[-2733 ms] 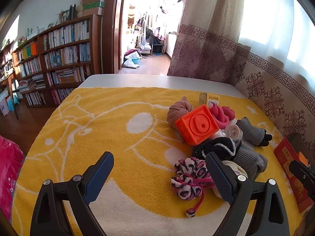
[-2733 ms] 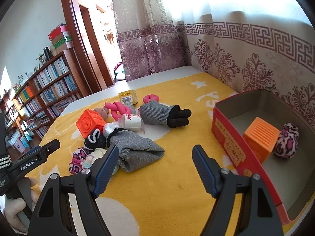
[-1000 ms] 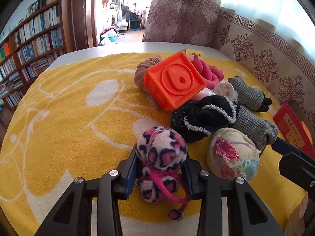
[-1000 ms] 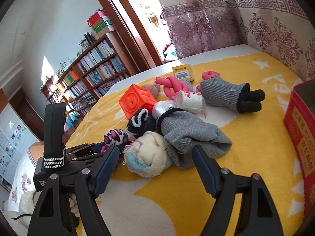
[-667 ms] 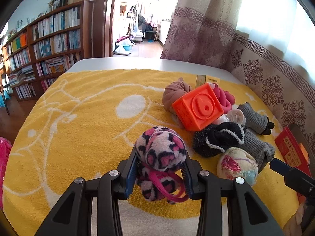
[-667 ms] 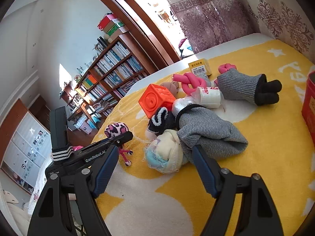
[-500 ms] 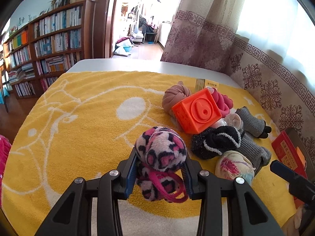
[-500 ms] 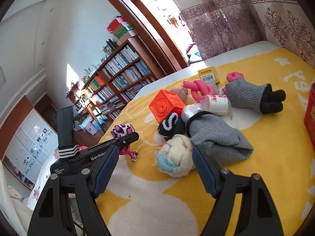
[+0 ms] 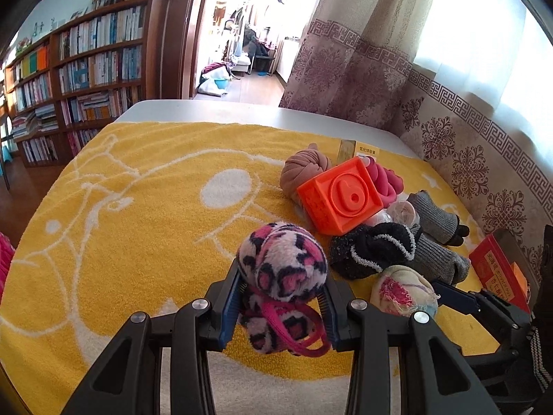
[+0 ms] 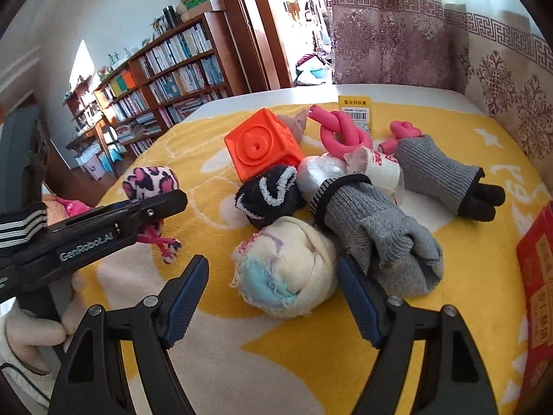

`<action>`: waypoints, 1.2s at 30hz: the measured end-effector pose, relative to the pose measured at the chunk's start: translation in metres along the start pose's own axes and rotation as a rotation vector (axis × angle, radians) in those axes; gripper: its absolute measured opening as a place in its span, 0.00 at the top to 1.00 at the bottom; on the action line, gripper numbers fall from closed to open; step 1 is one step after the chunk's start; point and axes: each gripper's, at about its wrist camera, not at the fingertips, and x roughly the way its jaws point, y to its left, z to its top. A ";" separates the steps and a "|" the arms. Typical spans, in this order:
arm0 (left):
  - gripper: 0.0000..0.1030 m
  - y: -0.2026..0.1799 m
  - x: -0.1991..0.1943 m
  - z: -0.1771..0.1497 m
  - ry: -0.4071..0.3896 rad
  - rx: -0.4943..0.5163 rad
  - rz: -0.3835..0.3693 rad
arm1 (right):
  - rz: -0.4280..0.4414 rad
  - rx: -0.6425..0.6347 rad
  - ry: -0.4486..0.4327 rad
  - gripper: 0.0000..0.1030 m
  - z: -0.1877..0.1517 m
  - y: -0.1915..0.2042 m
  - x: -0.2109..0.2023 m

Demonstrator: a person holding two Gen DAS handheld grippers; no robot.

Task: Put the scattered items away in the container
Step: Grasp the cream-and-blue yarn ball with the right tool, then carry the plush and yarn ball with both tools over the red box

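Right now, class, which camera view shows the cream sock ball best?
The right wrist view: the cream sock ball lies whole between the open right gripper. The left wrist view shows it small and partly hidden.

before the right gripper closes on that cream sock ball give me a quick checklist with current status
1. Right gripper open: ok, jaws spread wide.
2. Cream sock ball between the fingers: ok, roughly centred.
3. Grey glove out of the pinch: not ok, it touches the ball beside the right-hand finger.
4. Left gripper out of the way: ok, off to the side, shut on the leopard-print plush.
5. Red box reachable: cannot tell, only its edge shows.
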 end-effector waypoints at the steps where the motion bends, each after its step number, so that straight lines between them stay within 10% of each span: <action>1: 0.60 0.000 0.000 0.000 0.001 -0.002 -0.002 | -0.018 -0.012 0.000 0.22 0.000 0.002 0.004; 8: 0.60 -0.003 0.004 -0.002 0.018 0.003 -0.009 | -0.044 0.028 -0.019 0.39 0.000 -0.009 0.006; 36: 0.60 -0.028 -0.006 -0.010 -0.005 0.090 -0.040 | -0.031 0.131 -0.200 0.40 -0.026 -0.015 -0.066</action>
